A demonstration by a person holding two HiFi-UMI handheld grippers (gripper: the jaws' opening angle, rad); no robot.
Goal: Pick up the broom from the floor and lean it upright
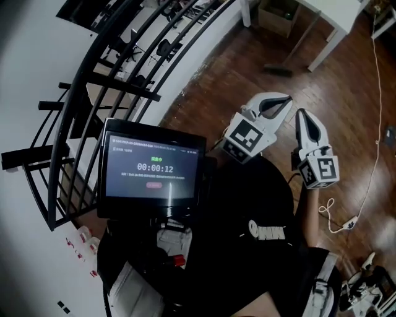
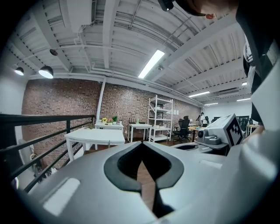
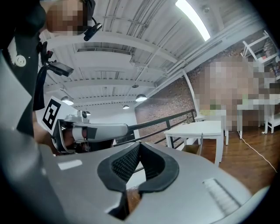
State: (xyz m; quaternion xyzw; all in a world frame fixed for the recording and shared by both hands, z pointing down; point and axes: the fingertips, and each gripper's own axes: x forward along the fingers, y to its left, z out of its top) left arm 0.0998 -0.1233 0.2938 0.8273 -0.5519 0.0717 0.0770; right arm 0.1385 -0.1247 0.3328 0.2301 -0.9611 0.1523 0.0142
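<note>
The broom (image 1: pixel 291 49) is far ahead on the wood floor, its dark head (image 1: pixel 278 70) down and its grey handle running up toward the white table (image 1: pixel 337 18). In the right gripper view a thin rod (image 3: pixel 201 139) stands by that table's edge. Both grippers are held side by side at chest height, well short of the broom. My left gripper (image 1: pixel 279 100) is shut, jaws together with nothing between them (image 2: pixel 141 143). My right gripper (image 1: pixel 301 115) is also shut and empty (image 3: pixel 139 145).
A black railing (image 1: pixel 93 80) runs along the left. A screen with a timer (image 1: pixel 151 167) hangs at the person's chest. A cardboard box (image 1: pixel 278 15) sits under the table. A white cable (image 1: pixel 374 117) and power strip (image 1: pixel 346 224) lie on the floor at right.
</note>
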